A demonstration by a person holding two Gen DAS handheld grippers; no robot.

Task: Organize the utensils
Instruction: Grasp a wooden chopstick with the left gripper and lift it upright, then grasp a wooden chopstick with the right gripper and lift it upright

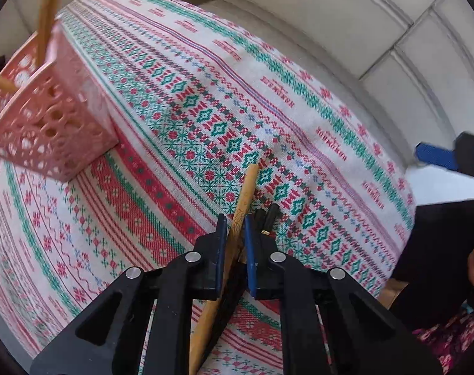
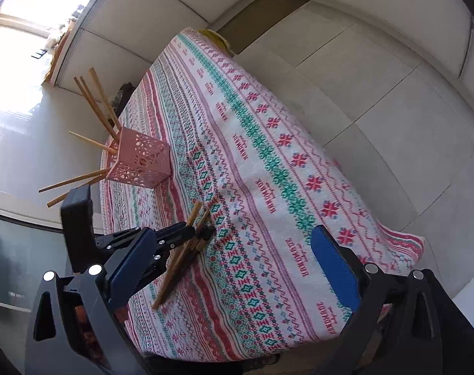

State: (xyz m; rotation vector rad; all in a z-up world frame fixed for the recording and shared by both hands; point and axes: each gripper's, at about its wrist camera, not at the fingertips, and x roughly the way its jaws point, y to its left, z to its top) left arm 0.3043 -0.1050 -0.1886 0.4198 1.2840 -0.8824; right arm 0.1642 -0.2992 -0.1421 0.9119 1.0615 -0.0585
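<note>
Pink perforated plastic holder [image 2: 141, 164], far left on the patterned woven cloth tabletop [image 2: 268, 168], bristling with wooden chopsticks [image 2: 101, 106]. Left tongs [image 1: 235, 229]: clenched on one light bamboo chopstick [image 1: 244, 193], beside dark chopsticks [image 1: 269, 215] lying on the cloth. Right tongs [image 2: 234, 268]: spread wide, holding nothing, above the cloth.

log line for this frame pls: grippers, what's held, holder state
left gripper: shut on light chopstick | right gripper: open, holding nothing | dark chopsticks: on tablecloth | pink holder: chopsticks inside
</note>
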